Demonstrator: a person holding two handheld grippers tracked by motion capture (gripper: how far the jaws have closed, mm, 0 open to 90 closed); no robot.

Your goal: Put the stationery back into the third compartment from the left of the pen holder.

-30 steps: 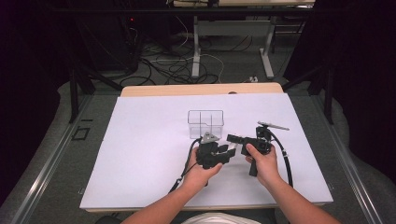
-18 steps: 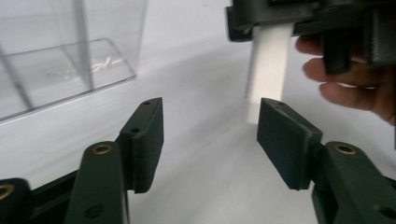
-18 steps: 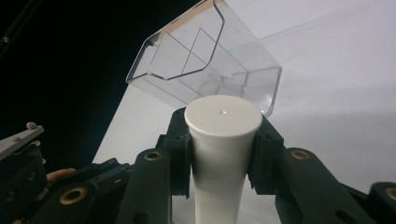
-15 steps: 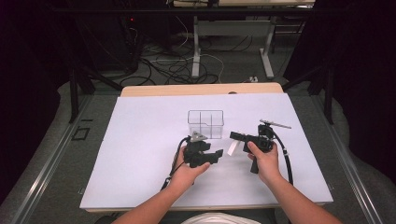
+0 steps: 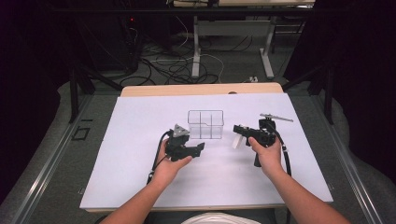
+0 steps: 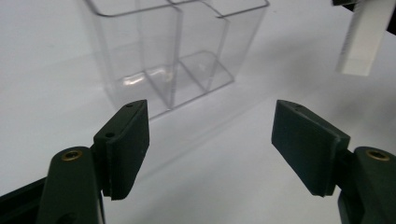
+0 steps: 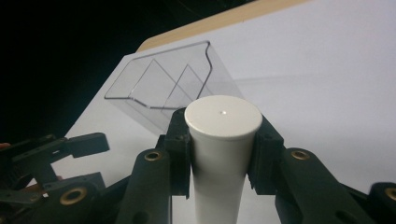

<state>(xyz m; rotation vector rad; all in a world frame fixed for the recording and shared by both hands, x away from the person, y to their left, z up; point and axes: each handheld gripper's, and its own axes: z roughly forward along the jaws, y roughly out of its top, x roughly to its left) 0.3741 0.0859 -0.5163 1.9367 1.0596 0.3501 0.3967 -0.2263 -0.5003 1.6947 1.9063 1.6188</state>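
Observation:
A clear plastic box [image 5: 205, 124] with several compartments stands upright on the white sheet; it shows close up in the left gripper view [image 6: 173, 51] and tilted in the right gripper view [image 7: 159, 93]. My right gripper [image 5: 239, 133] is to the right of the box, shut on a white tube [image 5: 237, 141]. The tube's round end [image 7: 223, 119] stands between the pressed pads of this gripper [image 7: 223, 135]. My left gripper [image 5: 201, 148] sits in front of the box to the left. Its jaws [image 6: 212, 149] have just been opening and stand open with nothing between them. The tube [image 6: 364, 37] hangs at the upper right of that view.
A white sheet [image 5: 140, 177] covers the table, and a strip of wooden edge [image 5: 201, 89] shows at the back. Cables and desk legs [image 5: 196, 60] lie on the floor beyond. The left gripper [image 7: 60, 154] shows at the lower left of the right gripper view.
My left gripper has moved left, away from the right gripper and the white tube, and its jaws have opened. The right gripper stays put with the tube.

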